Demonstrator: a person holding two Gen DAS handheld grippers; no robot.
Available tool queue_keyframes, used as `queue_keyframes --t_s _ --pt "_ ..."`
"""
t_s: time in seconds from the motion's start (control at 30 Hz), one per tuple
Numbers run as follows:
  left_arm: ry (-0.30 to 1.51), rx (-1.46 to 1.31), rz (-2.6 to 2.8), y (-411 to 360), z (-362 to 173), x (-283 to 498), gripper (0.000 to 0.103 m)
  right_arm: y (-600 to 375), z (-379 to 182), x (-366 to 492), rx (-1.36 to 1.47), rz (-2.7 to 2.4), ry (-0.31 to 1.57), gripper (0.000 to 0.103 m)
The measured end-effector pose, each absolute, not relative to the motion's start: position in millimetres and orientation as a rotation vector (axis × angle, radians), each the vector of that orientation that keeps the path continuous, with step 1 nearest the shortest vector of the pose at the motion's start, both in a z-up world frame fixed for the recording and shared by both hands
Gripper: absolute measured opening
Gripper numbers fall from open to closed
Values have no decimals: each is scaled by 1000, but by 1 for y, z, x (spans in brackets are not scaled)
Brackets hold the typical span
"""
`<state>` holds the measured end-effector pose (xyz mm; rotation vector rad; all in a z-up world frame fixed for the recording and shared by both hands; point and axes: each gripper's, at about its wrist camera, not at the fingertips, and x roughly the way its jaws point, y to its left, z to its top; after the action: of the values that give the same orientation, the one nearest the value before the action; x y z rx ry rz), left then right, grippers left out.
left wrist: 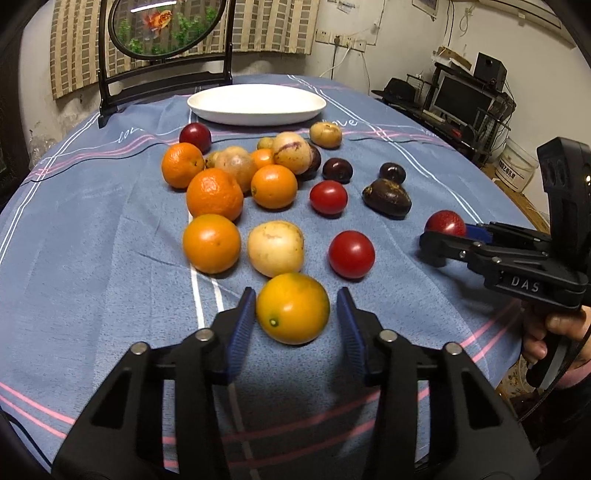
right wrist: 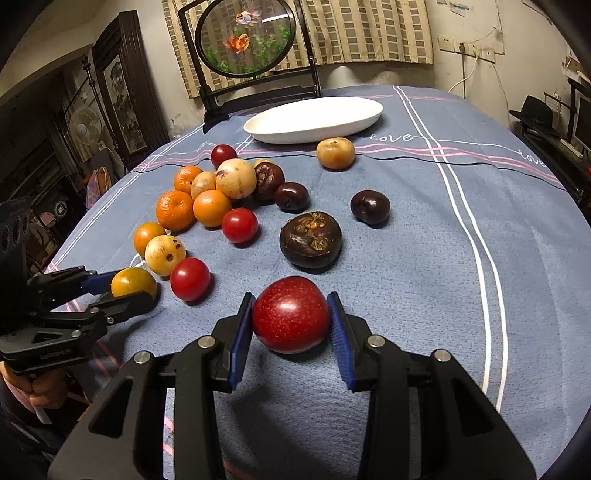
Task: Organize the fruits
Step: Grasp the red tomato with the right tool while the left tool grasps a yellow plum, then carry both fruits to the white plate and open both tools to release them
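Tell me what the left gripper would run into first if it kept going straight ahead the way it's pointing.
The yellow-orange citrus already between the left gripper pads; a gap shows on the right side, so it isn't clamped yet. Past it, probably the pale round fruit, though depth is uncertain.

The cloth (left wrist: 110, 258) covered the table, with fruit across mid-frame in both views. The dish (left wrist: 256, 103) sat behind the fruit, upper centre, and the screen (left wrist: 166, 29) stood behind it at the top. In the left view an orange (left wrist: 292, 308) lay low centre between the left gripper (left wrist: 295, 314) fingers; in the right view a plum (right wrist: 290, 314) lay between the right gripper (right wrist: 290, 317) fingers.
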<state>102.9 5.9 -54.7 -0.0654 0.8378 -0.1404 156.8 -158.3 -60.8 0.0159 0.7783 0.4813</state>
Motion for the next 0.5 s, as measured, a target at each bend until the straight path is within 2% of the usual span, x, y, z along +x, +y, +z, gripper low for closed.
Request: queue_keyframes --t_s 0.07,0.33,0.5 --pt "840 -57 -133 6 -55 103 39 -158 -61 157 16 481 778 40" --pt "840 -73 -152 9 -53 101 39 -159 -61 155 14 472 780 40" --pt "816 -108 -195 21 -33 108 39 -164 -52 163 82 511 786 40"
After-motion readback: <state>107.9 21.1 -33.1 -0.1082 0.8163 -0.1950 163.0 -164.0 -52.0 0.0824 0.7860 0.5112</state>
